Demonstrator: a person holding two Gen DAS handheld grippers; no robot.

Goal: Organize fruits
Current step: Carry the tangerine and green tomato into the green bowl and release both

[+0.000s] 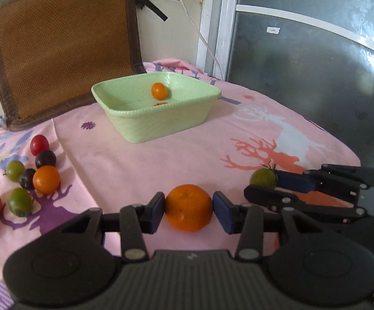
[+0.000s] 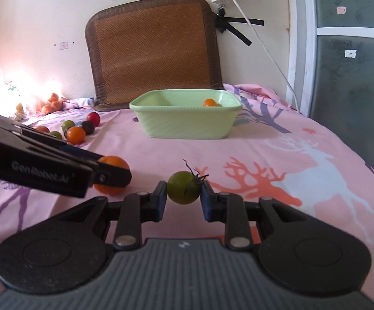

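Centrally, in the left wrist view, the left gripper (image 1: 189, 210) has its jaws closed on a large orange (image 1: 189, 208), both blue pads pressing its sides just above the pink deer-print cloth (image 1: 161, 160) that covers the surface. At 3 o'clock from the orange, the right gripper (image 1: 264, 183) enters from the right edge, its jaws holding a green tomato (image 1: 263, 178) with a dark stem. In the right wrist view the same green tomato (image 2: 184, 187) sits clamped between the right gripper's (image 2: 184, 193) pads, and the left gripper (image 2: 114, 174) with its orange (image 2: 113, 164) lies at 9 o'clock from it. The two held fruits are near each other but apart.

A pale green square bowl (image 1: 161, 126) stands at 12 o'clock, farther back on the cloth, well apart from both grippers; one small orange fruit (image 1: 159, 91) rests inside it, and a second orange fruit is only partly visible behind the near rim. At 9 to 10 o'clock in the left wrist view lies a loose cluster of fruits (image 1: 31, 175): red, dark purple, green and orange pieces, several touching. A brown woven mat (image 1: 62, 44) leans upright against the wall behind the bowl. A white cable (image 1: 202, 36) hangs down the wall beside a grey frosted panel (image 1: 316, 64).
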